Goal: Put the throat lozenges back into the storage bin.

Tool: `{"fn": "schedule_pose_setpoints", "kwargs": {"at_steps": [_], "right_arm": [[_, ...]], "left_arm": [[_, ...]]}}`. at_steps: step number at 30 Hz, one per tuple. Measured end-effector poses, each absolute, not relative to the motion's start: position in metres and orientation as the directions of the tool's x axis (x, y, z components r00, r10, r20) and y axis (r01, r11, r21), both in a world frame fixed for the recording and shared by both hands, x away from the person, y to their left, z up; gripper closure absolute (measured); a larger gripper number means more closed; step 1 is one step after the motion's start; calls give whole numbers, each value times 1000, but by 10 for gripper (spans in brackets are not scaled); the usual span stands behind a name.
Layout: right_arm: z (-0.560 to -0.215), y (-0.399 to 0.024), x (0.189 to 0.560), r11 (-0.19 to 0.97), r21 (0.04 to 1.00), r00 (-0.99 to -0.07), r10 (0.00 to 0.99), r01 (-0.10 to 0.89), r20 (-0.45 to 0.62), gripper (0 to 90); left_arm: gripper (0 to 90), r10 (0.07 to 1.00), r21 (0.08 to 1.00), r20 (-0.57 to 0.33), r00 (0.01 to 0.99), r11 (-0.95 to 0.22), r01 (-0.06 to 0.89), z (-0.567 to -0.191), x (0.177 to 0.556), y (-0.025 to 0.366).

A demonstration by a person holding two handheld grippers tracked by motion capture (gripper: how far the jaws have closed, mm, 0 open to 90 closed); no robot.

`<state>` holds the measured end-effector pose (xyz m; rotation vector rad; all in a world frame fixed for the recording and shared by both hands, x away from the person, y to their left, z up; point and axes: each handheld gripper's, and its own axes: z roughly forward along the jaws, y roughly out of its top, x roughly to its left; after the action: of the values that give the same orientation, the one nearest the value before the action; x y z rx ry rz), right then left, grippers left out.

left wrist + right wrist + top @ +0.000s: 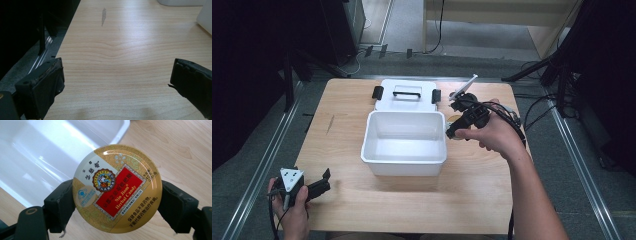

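The light wooden table with visible grain takes up the middle of the high view, its far corners edged by dark floor. At its centre sits an open white rectangular plastic box with smooth glossy walls; its white lid with a black handle and two black clasps lies flat behind it, touching the back rim. Right of the box, the right gripper is partly hidden under the person's hand. In the right gripper view, its black jaws are closed onto the edges of a round gold tin printed "Nin Jiom Herbal Candy", held just beside the box's rim; the tin's lower edge is cut off. At lower left, the left gripper rests with jaws spread wide, holding nothing.
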<state>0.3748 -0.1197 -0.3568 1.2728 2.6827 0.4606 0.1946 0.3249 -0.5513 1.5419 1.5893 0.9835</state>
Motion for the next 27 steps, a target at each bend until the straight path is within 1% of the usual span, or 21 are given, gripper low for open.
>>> {"fn": "schedule_pose_setpoints", "kwargs": {"at_steps": [11, 17, 22, 24, 26, 27], "right_arm": [[-358, -95, 376, 624, 333, -668, 744, 707, 26, 210], [-360, -84, 375, 657, 340, -705, 709, 673, 24, 209], [-363, -77, 373, 721, 357, -771, 637, 594, -5, 209], [-364, -75, 372, 765, 370, -814, 580, 526, -42, 209], [-365, -73, 373, 793, 371, -837, 543, 484, -68, 209], [-366, -72, 373, 816, 371, -858, 506, 444, -85, 209]], "left_arm": [[0, 999, 883, 18, -42, 3, 469, -551, 195, 325], [0, 999, 884, 20, -43, 2, 468, -551, 195, 325], [0, 999, 884, 21, -43, 2, 467, -551, 195, 325], [0, 999, 884, 20, -42, 2, 468, -551, 195, 325], [0, 999, 883, 18, -41, 3, 469, -551, 195, 325], [0, 999, 883, 18, -42, 4, 469, -551, 195, 325]]}}
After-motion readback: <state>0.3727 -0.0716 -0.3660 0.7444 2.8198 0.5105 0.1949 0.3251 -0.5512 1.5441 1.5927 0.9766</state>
